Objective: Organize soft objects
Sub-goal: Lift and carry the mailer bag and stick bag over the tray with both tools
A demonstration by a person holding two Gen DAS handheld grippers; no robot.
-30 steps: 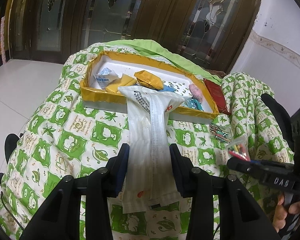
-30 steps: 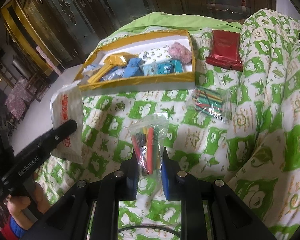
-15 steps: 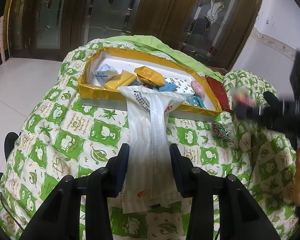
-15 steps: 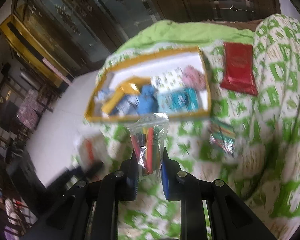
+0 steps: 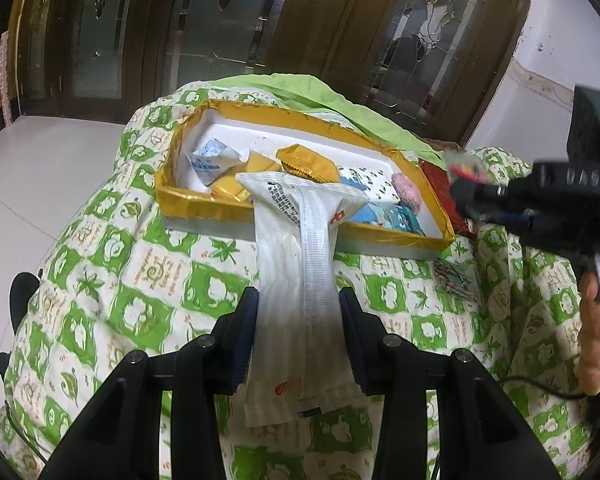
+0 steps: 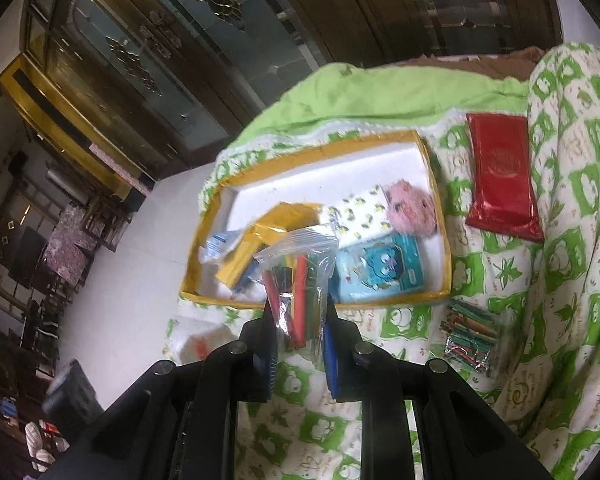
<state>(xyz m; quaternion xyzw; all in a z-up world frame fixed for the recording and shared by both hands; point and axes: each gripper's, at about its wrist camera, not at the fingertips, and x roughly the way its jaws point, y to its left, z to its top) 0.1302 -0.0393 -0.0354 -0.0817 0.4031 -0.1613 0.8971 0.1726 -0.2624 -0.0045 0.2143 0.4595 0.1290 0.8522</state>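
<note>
My left gripper [image 5: 298, 300] is shut on a long white packet [image 5: 300, 276] whose far end hangs over the near wall of the yellow-rimmed box [image 5: 188, 204]. My right gripper [image 6: 298, 312] is shut on a clear zip bag of coloured markers [image 6: 296, 276], held in the air just before the box's near rim [image 6: 400, 296]. In the left wrist view the right gripper [image 5: 466, 192] shows blurred at the box's right end. Inside the box lie a gold packet [image 5: 308, 164], a blue-white sachet [image 5: 210, 160], a pink fluffy ball [image 6: 412, 208] and a blue cartoon pack [image 6: 380, 272].
A red packet [image 6: 500, 184] lies on the green-and-white quilt [image 5: 140, 280] right of the box. A clear bag of coloured sticks [image 6: 470, 336] rests on the quilt near the box's front right corner. Dark glass-panelled doors stand behind; white floor lies to the left.
My right gripper has risen and moved with the marker bag from the quilt toward the box's right end. The left gripper with the white packet has stayed put.
</note>
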